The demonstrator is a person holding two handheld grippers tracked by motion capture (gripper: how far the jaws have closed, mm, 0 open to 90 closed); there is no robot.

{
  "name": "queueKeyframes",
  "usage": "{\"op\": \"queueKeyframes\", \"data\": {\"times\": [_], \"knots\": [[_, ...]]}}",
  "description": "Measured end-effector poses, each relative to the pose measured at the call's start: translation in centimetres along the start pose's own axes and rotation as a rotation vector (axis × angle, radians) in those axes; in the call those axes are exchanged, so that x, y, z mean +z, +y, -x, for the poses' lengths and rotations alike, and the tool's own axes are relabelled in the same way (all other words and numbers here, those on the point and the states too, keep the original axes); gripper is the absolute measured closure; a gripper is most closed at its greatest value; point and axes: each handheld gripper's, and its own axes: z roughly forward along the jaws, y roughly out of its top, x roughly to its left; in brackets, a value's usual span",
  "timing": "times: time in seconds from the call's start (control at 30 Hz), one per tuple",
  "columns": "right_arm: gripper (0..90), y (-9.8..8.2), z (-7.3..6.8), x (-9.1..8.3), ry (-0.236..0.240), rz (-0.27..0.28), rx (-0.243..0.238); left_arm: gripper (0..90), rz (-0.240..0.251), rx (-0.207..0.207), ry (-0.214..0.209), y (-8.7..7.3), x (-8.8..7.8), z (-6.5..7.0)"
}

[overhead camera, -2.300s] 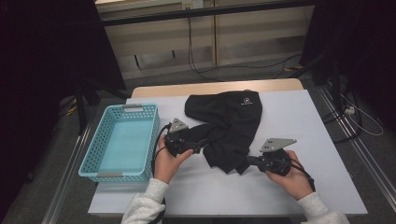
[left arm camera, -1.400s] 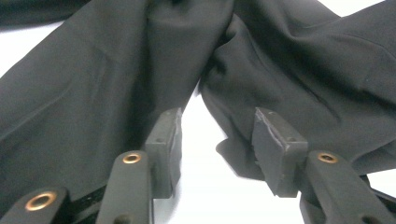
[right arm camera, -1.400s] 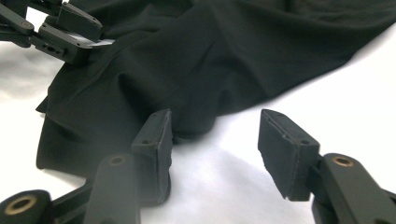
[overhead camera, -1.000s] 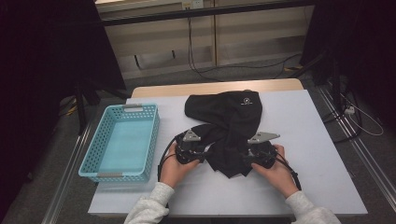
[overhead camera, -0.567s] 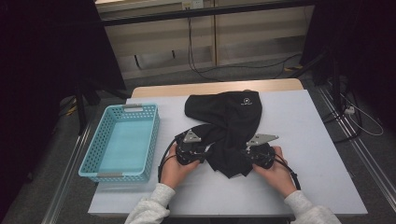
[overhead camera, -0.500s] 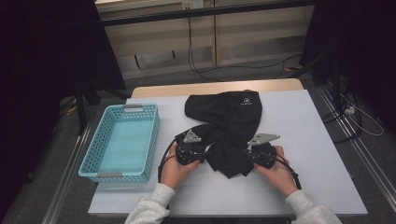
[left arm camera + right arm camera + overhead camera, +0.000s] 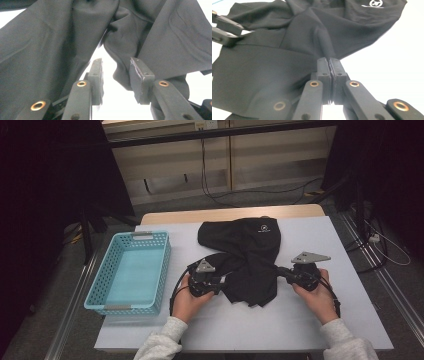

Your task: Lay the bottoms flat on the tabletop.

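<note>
I'm working a black garment (image 7: 245, 255) that is lying crumpled in the middle of the white table (image 7: 345, 285), its small white logo facing up at the far end. My right gripper (image 7: 281, 271) is clamping a pinch of the cloth at the garment's right edge: in the right gripper view the two pads are pressing together with a ridge of black fabric (image 7: 325, 47) squeezed between them and rising away from the tips. Those jaws have just been closing, and the fold is caught between them now. My right hand (image 7: 316, 292) is gripping the handle near the table's right side, with the grey three-cornered plate sitting on top.

My left gripper (image 7: 226, 281) is sitting at the garment's lower left edge, my left hand (image 7: 189, 296) wrapped around it. In the left gripper view its jaws are standing partly apart; a hanging fold of cloth is dipping into the gap and brushing the inner face of one pad (image 7: 138, 75), while the other pad (image 7: 96, 75) is standing clear with bright table showing beside it. So that gripper isn't pinching anything.

The light blue basket (image 7: 100, 292) is sitting on the table's left side, well apart from the garment.
</note>
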Motion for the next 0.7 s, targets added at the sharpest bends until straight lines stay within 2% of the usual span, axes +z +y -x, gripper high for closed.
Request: {"op": "queueKeyframes", "data": {"times": [0.03, 0.1, 0.2, 0.23, 0.33, 0.37, 0.47, 0.5, 0.67, 0.7], "knots": [[88.2, 0.0, 0.0, 0.0, 0.000, 0.000, 0.000, 64.0, 0.003, 0.000, 0.000, 0.0, 0.0, 0.0], [88.2, -0.1, 0.4, 0.1, -0.042, -0.010, -0.008, 59.9, 0.005, 0.007, 0.013, 0.0, 0.0, 0.0], [88.1, -0.2, 0.6, 0.2, -0.053, -0.015, 0.004, 54.3, 0.009, 0.004, 0.008, 0.1, -0.2, 0.0], [88.0, -0.4, 0.8, 0.4, -0.060, -0.033, 0.012, 52.7, 0.021, -0.008, -0.003, 0.2, -0.2, 0.0], [87.6, -0.8, 1.2, 0.7, -0.112, -0.089, -0.002, 50.1, 0.015, -0.009, -0.015, 0.3, -0.1, 0.2], [87.5, -1.0, 1.4, 0.8, -0.113, -0.095, 0.011, 50.1, 0.012, -0.006, -0.019, 0.2, 0.0, 0.3], [87.5, -1.3, 1.7, 0.8, -0.113, -0.096, 0.027, 49.7, 0.015, -0.012, -0.022, 0.2, 0.2, 0.4], [87.3, -1.2, 1.9, 0.6, -0.115, -0.081, 0.028, 49.4, 0.018, -0.011, -0.034, 0.2, 0.2, 0.5], [87.4, -1.3, 2.0, 0.6, -0.146, -0.086, 0.011, 48.4, 0.024, -0.009, -0.042, 0.4, 0.3, 0.8], [87.4, -1.4, 2.2, 0.6, -0.147, -0.088, 0.023, 48.3, 0.027, -0.008, -0.062, 0.5, 0.4, 0.9]]}}
